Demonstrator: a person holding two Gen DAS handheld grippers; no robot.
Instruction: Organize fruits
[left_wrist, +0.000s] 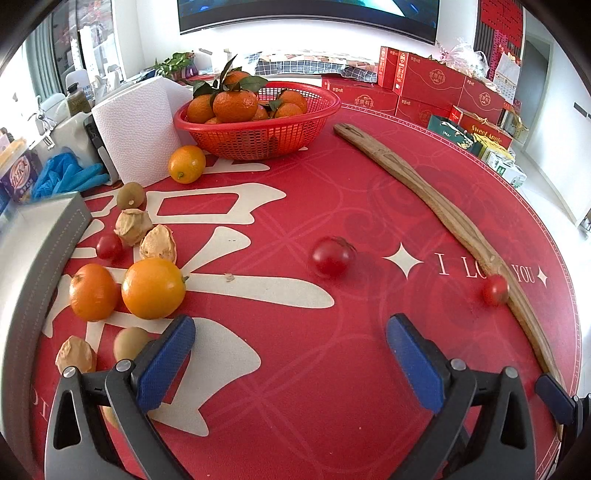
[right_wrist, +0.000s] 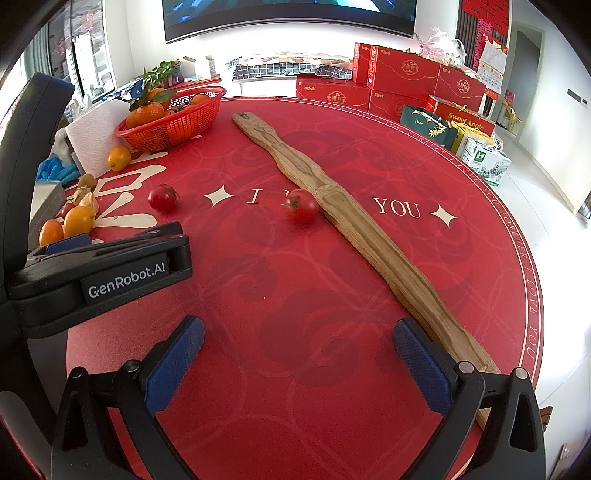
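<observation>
Red basket (left_wrist: 258, 142) of tangerines (left_wrist: 235, 104)

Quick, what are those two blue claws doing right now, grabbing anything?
Left gripper: open, holding nothing.
Right gripper: open, holding nothing.

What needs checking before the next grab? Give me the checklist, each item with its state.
1. Left hand-held gripper open and holding nothing: ok.
2. Right hand-held gripper open and holding nothing: ok.
3. Nearest tomato clear to grasp: not ok, it sits against the wooden board.
4. Other tomato free on the mat, nothing touching it: ok.
5. Room in the red basket: cannot tell, oranges pile high at its near side.
</observation>
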